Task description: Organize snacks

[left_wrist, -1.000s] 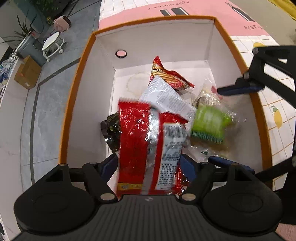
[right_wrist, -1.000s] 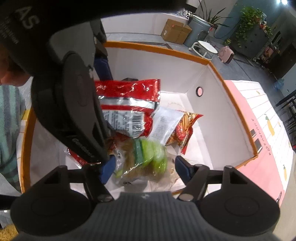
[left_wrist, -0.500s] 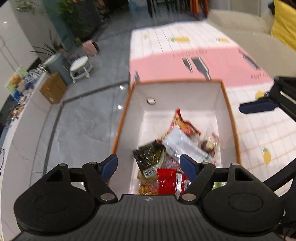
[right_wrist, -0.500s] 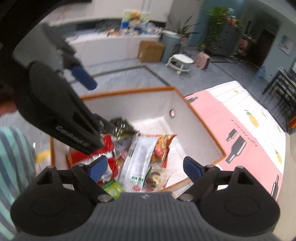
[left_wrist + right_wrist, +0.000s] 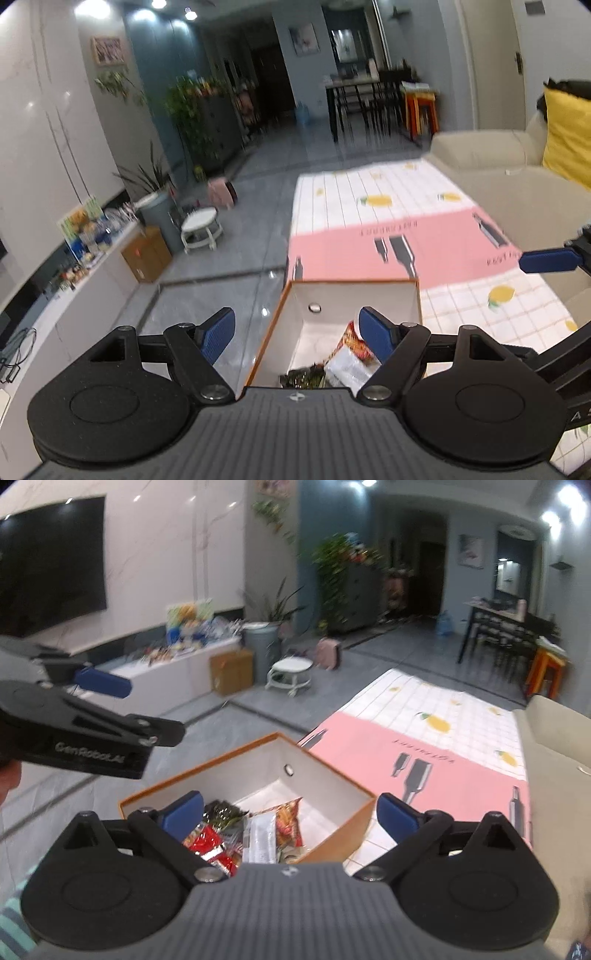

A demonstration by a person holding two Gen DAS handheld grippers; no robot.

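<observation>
Both grippers have lifted clear of the box [image 5: 332, 834]; left gripper [image 5: 297, 334] gapes empty, right gripper [image 5: 291, 812], jaws just widened, empty, snacks [image 5: 258, 830] at 6 o'clock.

The gripper body hides the near end of the box [image 5: 288, 325], so some snacks [image 5: 236, 834] inside stay unseen.

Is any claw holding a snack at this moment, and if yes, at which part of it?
Nothing is held. The left claw and the right claw both stand open and empty above the box; the right has just been opening.
</observation>
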